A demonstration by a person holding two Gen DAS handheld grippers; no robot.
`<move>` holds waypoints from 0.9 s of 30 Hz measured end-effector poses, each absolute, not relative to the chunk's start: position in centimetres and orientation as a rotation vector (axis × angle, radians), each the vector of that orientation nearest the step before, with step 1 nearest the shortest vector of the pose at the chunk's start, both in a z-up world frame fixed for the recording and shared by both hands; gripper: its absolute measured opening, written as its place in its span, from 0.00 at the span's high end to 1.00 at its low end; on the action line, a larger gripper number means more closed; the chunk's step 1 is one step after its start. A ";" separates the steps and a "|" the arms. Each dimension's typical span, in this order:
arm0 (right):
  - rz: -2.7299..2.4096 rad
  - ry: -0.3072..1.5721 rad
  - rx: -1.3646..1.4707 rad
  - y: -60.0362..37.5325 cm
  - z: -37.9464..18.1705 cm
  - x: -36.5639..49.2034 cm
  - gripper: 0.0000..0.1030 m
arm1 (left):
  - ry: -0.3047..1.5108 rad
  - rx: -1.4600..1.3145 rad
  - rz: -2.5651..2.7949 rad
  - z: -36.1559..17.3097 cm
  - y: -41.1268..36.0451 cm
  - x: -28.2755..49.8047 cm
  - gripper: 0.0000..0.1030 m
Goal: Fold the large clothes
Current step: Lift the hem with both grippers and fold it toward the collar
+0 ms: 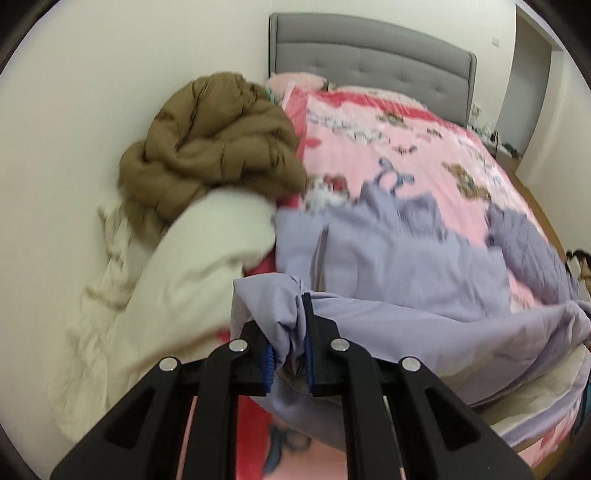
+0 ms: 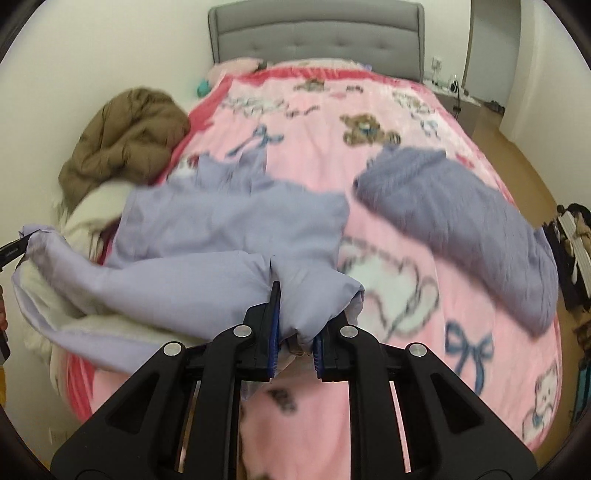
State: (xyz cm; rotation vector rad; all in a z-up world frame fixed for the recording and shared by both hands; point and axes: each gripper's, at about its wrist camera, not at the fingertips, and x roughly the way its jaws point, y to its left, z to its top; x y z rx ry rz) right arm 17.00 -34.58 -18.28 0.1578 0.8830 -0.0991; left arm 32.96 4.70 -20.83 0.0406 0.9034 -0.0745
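Both claws are clenched on the same lavender padded garment (image 2: 236, 229). Our left gripper (image 1: 290, 328) pinches a bunched corner of its hem, and our right gripper (image 2: 295, 314) bites a thick fold of the hem further to the right. Blue pads press into the cloth on each side, so neither claw is loose.

We judge that we hold the hem at two points so that the near edge can be carried over the body of the garment as one straight fold. With both corners held, the cloth stays stretched between the claws instead of sagging in the middle. The near edge hangs from the claws above the bed, with pale lining showing underneath it, while the far part lies spread on the pink teddy-bear blanket (image 2: 388, 110).

A darker purple piece (image 2: 461, 221) lies to the right on the blanket. It may be a sleeve of the same garment or a separate knit; blur hides the join.

At the left edge of the bed, a brown puffer coat (image 1: 214, 147) is heaped against the wall, with a cream quilted garment (image 1: 192, 266) piled nearer to us. We see no basket, box or drawer, so nothing is held in any container. A grey tufted headboard (image 2: 314, 33) closes the far end.
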 end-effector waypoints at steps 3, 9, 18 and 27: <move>-0.120 0.842 0.142 -35.2 -18.0 20.5 0.87 | 0.876 0.027 -0.070 -20.7 4.1 37.4 0.89; -0.170 0.803 0.141 -36.8 -19.7 28.7 0.87 | 0.849 0.062 -0.046 -22.4 2.1 45.7 0.89; -0.251 0.927 0.098 -38.6 -27.4 40.2 0.87 | 0.899 0.229 0.031 -28.8 -3.5 55.2 0.89; -0.328 1.102 0.135 -39.0 -34.1 46.2 0.87 | 1.063 0.334 0.098 -36.1 -5.9 60.8 0.87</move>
